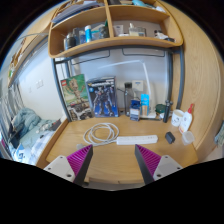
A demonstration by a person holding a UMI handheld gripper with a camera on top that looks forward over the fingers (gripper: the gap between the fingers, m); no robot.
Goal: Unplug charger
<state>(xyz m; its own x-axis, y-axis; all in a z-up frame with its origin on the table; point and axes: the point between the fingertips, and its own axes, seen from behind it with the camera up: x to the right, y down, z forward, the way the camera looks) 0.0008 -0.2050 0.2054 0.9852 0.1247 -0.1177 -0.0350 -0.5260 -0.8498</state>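
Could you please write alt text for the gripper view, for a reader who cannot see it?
The gripper, fingers open with nothing between them, points at a wooden desk. A white power strip lies just ahead beside a coiled white cable; boxes lean on the wall below cluttered shelves.

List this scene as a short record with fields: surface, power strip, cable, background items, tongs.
surface: wooden desk under a two-tier wooden shelf
power strip: white power strip lying on the desk, just ahead of the tongs
cable: white coiled cable beside the strip, on its left
background items: two boxes standing against the wall, small bottles next to them
tongs: tongs open, holding nothing, magenta pads apart above the desk's near edge
task state: nothing gripped yet
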